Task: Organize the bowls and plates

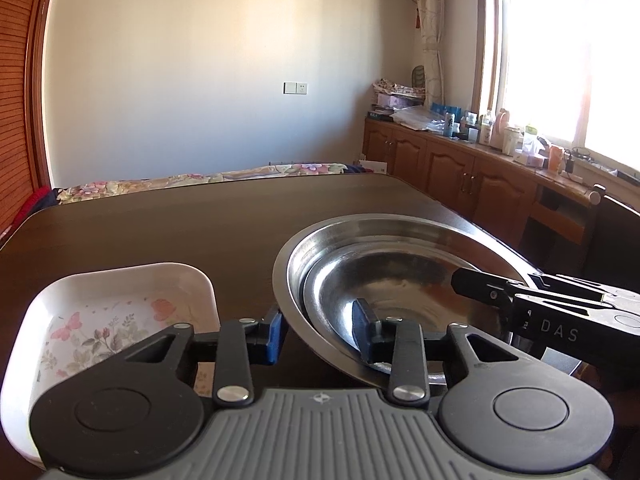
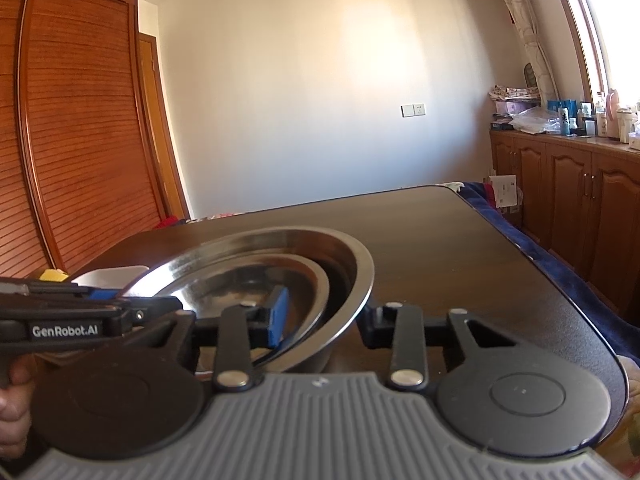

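Round stainless-steel bowl stack [image 1: 384, 276] on dark wooden table [image 1: 180, 224], beside white floral square dish [image 1: 116, 320]. L gripper [image 1: 320, 328] and R gripper [image 2: 320, 316] each straddle near rim, pads look clamped. Lift both together, level, so inner bowl doesn't slide.

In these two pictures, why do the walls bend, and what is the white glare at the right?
Left wrist view: the window is blown out white by daylight, and the lens bows the wardrobe edge. Right wrist view: the wardrobe curves too; the steel bowl glints.
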The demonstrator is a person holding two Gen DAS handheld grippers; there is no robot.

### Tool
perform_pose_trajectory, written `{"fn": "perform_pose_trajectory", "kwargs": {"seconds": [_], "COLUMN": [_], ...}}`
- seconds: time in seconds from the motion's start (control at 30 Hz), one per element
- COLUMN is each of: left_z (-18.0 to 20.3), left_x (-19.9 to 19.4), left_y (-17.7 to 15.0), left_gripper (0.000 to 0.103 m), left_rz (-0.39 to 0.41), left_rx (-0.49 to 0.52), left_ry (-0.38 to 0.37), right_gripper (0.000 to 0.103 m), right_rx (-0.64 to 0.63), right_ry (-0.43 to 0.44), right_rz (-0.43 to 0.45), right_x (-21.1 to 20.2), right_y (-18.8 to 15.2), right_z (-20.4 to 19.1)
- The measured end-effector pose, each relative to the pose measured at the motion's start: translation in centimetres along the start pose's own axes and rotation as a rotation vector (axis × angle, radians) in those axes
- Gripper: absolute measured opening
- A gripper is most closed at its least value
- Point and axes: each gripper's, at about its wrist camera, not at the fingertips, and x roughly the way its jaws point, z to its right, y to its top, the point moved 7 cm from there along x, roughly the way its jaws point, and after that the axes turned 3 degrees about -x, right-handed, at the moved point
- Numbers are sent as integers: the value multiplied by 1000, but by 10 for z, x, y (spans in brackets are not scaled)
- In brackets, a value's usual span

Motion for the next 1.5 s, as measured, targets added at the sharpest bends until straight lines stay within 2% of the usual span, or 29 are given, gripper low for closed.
{"fn": "perform_pose_trajectory", "kwargs": {"seconds": [0.47,0.97,1.2,1.5], "left_z": [-23,-90,-117,-139], "left_x": [-36,-82,-85,-78], "left_y": [20,35,29,13], "left_gripper": [37,37,37,37], "left_rz": [58,110,98,58], "left_rx": [0,-55,-88,-127], "left_ry": [6,119,166,185], "right_gripper": [37,37,37,37], "right_rx": [-5,-101,-140,-170], "right_ry": [51,185,250,288], "right_rz": [41,45,25,-30], "right_x": [-7,2,11,24], "right_y": [16,40,43,26], "right_z": [-11,-65,-97,-119]}}
